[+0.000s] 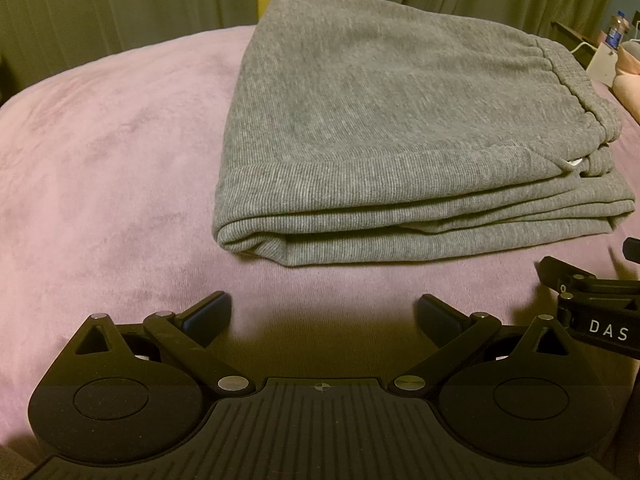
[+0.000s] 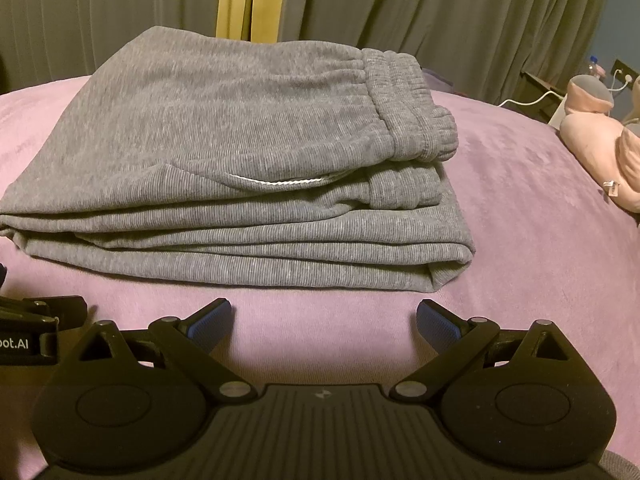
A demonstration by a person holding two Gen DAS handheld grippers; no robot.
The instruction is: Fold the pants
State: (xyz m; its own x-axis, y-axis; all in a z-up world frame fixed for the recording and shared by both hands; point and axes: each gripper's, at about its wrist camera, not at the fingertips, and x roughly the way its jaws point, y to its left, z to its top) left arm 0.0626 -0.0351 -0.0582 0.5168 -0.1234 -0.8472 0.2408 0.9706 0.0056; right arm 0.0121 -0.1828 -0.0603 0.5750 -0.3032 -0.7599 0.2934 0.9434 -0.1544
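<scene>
Pants: the grey pants [image 2: 224, 160] lie folded in a flat stack on the pink bed cover [image 2: 520, 240], waistband [image 2: 408, 108] on top at the right side.
Left claw [image 1: 324, 316]: wide open, holds nothing, just before the near edge of the stack.
Right claw [image 2: 324, 316]: wide open too, empty, near the same edge.
Background: grey curtains [image 2: 440, 20] behind the bed.

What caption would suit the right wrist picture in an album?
Grey pants lie folded on a pink blanket, the open right tool empty before them.
</scene>
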